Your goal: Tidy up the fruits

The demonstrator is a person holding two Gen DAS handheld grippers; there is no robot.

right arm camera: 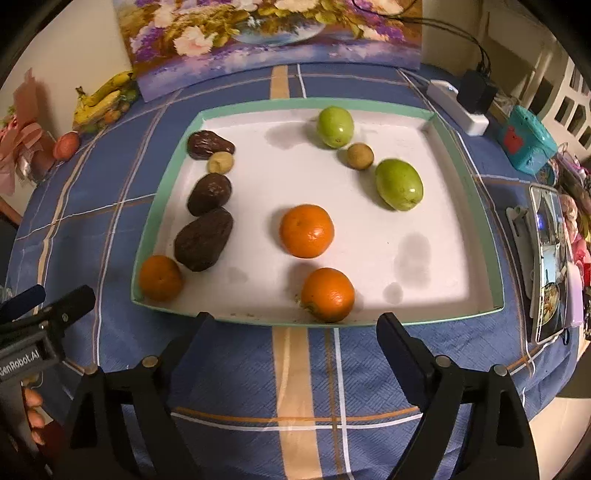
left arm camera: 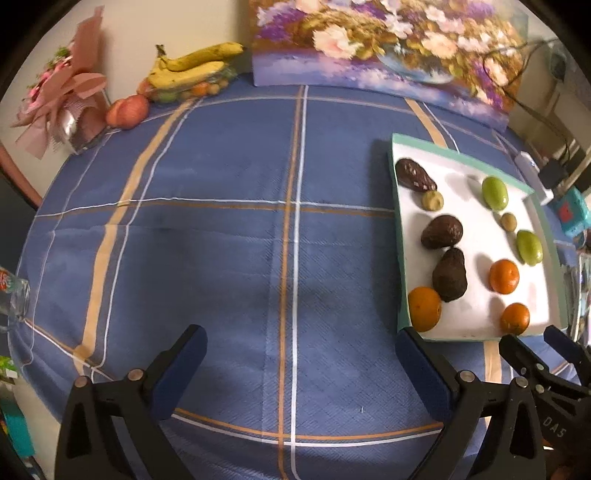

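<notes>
A white tray with a teal rim (right arm camera: 476, 206) (left arm camera: 400, 236) holds the fruit. Three dark avocados (right arm camera: 204, 238) (left arm camera: 448, 275) line its left side with a small tan fruit (right arm camera: 220, 162). Three oranges (right arm camera: 306, 230) (left arm camera: 504, 276) lie at the front and middle. Two green fruits (right arm camera: 399, 184) (left arm camera: 494, 192) and a small brown fruit (right arm camera: 360, 156) lie at the back right. My right gripper (right arm camera: 295, 325) is open and empty, just in front of the tray's front rim. My left gripper (left arm camera: 301, 349) is open and empty over the blue cloth, left of the tray.
Bananas (left arm camera: 192, 68) and a red apple (left arm camera: 127, 110) lie at the table's far left corner by a pink bouquet (left arm camera: 62, 99). A flower painting (right arm camera: 273, 33) leans at the back. A phone (right arm camera: 550, 258), a teal box (right arm camera: 524, 142) and a charger (right arm camera: 458, 105) sit right of the tray.
</notes>
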